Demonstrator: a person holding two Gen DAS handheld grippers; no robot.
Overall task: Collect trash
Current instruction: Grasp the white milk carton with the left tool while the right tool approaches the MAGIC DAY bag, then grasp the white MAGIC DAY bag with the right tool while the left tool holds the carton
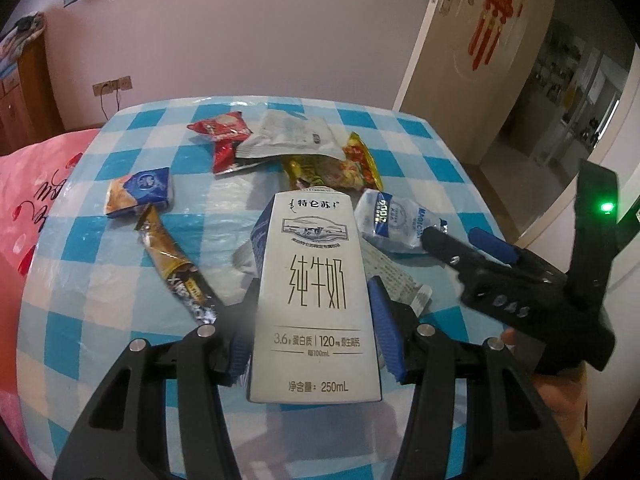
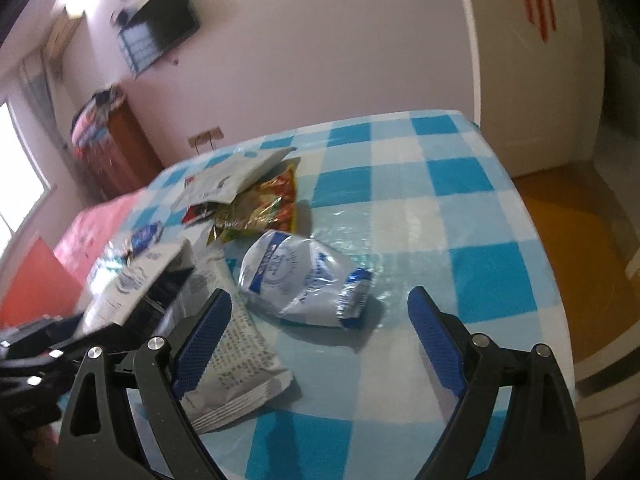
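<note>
My left gripper is shut on a white 250 mL milk carton and holds it over the blue-checked table. The carton also shows at the left of the right wrist view. My right gripper is open and empty, just short of a crumpled white-and-blue pouch, with its left finger over a flat white printed wrapper. In the left wrist view the right gripper points at that pouch.
More trash lies on the table: a red wrapper, a grey-white bag, a yellow-red snack bag, a blue-orange packet, a brown-gold stick sachet. A pink bag is left; the table edge and door are right.
</note>
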